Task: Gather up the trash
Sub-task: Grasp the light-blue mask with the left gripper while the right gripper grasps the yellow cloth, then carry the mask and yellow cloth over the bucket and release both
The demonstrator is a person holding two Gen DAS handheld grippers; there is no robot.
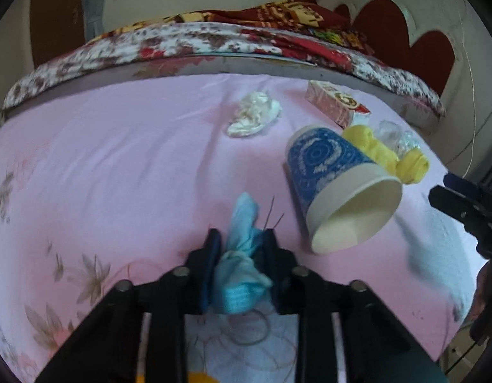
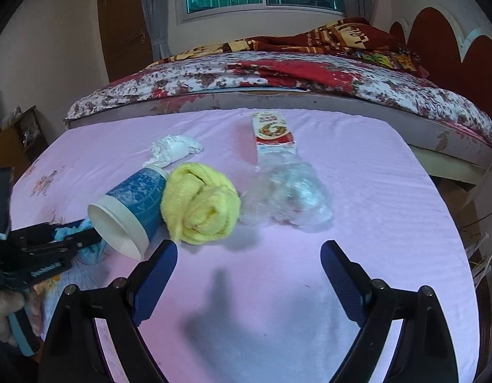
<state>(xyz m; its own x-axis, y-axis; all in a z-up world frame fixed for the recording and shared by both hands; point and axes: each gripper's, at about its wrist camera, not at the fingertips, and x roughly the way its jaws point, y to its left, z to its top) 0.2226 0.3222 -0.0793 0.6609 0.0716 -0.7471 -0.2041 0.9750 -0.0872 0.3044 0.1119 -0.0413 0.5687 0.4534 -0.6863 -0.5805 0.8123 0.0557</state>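
Observation:
My left gripper (image 1: pixel 242 239) is shut on a crumpled light blue face mask (image 1: pixel 241 271) just above the pink cloth (image 1: pixel 118 166); it also shows at the left of the right wrist view (image 2: pixel 83 236). A blue paper cup (image 1: pixel 335 188) lies on its side to the right, mouth toward me (image 2: pixel 131 210). Behind it lie a yellow cloth wad (image 2: pixel 201 204), crumpled clear plastic (image 2: pixel 290 198), a white tissue wad (image 1: pixel 254 113) and a red-and-white carton (image 2: pixel 271 129). My right gripper (image 2: pixel 249 255) is open and empty, short of the yellow wad.
The pink cloth covers a table that stands against a bed (image 2: pixel 278 76) with a floral sheet and a red blanket. A red heart-shaped headboard (image 2: pixel 437 32) is at the right. A wooden shelf (image 2: pixel 13 140) stands at the left.

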